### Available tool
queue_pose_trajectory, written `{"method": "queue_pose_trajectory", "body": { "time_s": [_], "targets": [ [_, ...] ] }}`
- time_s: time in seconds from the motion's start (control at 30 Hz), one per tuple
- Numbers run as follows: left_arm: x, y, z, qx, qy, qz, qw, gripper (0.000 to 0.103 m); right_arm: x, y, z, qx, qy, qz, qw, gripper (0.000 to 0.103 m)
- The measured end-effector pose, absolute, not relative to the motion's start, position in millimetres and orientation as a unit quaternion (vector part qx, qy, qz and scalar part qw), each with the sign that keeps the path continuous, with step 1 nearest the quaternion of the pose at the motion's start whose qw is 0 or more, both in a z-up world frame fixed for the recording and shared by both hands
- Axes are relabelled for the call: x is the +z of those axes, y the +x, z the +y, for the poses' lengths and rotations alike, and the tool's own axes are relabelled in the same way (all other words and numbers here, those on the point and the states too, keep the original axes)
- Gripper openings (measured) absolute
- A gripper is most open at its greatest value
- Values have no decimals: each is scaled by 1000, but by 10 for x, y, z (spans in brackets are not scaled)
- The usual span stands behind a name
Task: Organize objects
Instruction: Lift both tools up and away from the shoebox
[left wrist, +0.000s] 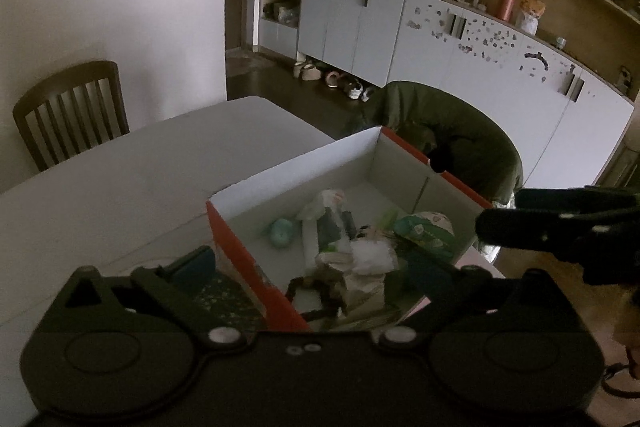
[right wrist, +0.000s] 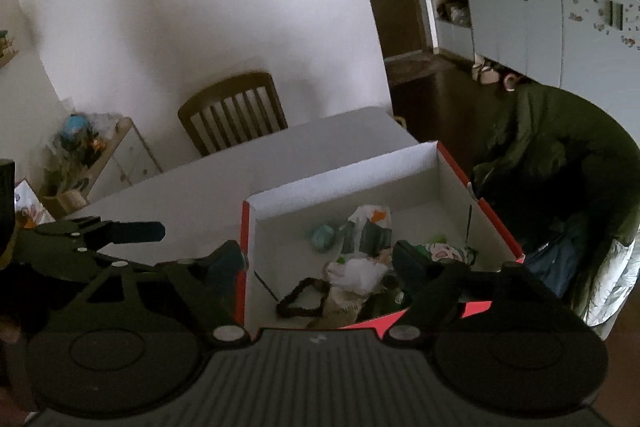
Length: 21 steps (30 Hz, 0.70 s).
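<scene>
A red box with a white inside [left wrist: 304, 163] [right wrist: 344, 171] stands on the white table. It holds several small things: a teal ball [left wrist: 282, 231] [right wrist: 323, 237], white packets [left wrist: 370, 255] [right wrist: 356, 273], a green patterned pack [left wrist: 428, 231] [right wrist: 448, 251] and a dark beaded loop [left wrist: 316, 291] [right wrist: 300, 303]. My left gripper [left wrist: 310, 269] is open and empty above the box's near left corner. My right gripper [right wrist: 320, 263] is open and empty above the box's near wall. Each gripper shows at the edge of the other's view [left wrist: 560, 223] [right wrist: 104, 233].
The white table [left wrist: 120, 187] [right wrist: 200, 183] stretches left of the box. A wooden chair [left wrist: 72, 111] [right wrist: 234, 111] stands at its far side. A chair draped in a green jacket [left wrist: 448, 131] [right wrist: 560, 155] is right of the box. Grey cabinets [left wrist: 480, 47] line the back wall.
</scene>
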<state>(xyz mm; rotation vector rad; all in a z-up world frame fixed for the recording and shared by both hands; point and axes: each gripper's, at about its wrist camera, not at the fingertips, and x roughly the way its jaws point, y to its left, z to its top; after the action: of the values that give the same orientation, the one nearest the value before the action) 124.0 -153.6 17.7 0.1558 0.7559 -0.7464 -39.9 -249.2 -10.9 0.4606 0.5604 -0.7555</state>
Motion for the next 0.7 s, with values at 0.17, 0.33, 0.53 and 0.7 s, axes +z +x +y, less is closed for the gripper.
{"method": "queue_pose_trajectory", "body": {
  "time_s": [0.17,0.33,0.53,0.7],
  "targets": [
    [178,1206,-1433,-366,68,355,858,102,-99,-436,-2399,-370,219,256,866,91],
    [166,1175,-1370,-372,63,361,853,102,-111,-479,-2305,-377,222,244,866,100],
    [145,1119,-1310,-371,57,361,854,102,-168,-514,-2231,-386,226,247,860,102],
    [127,1073,-1294,-370,59,361,854,102,-226,-569,-2200,-399,234,250,851,102]
  ]
}}
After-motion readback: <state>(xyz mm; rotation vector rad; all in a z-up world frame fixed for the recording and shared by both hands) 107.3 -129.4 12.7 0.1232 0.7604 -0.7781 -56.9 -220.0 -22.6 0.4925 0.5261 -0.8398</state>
